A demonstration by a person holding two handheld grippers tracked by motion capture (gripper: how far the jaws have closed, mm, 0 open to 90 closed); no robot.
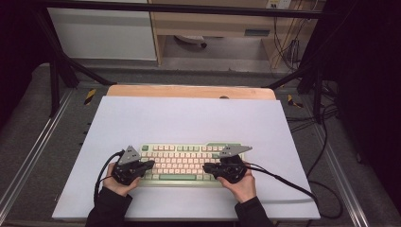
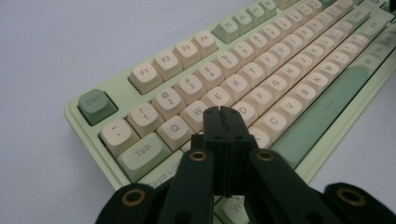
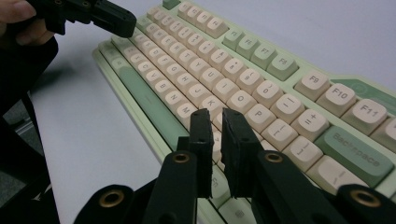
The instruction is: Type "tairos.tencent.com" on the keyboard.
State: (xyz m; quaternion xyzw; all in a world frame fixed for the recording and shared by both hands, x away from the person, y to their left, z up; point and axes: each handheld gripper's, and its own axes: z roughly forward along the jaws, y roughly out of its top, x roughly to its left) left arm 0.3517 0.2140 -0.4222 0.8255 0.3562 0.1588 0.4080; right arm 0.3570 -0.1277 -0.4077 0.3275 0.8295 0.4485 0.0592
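One keyboard lies near on the mat. Two grippers sit over its ends: left gripper jaws together, right gripper jaws slightly apart, nothing between them.

"Bright enough over here?"

"Over the white counter, yes. The light falls evenly from above, and the dark frame around it sinks into near-black."

"Any shadows?"

"Soft ones under the hands and along the keyboard. No hard glare, just a pale sheen on the keycaps."

"Sharpness?"

"The high view is grainy and a bit soft. In the left gripper view the near key legends read clearly; the far keys blur. The black jaws in both gripper views are dark, with little detail."
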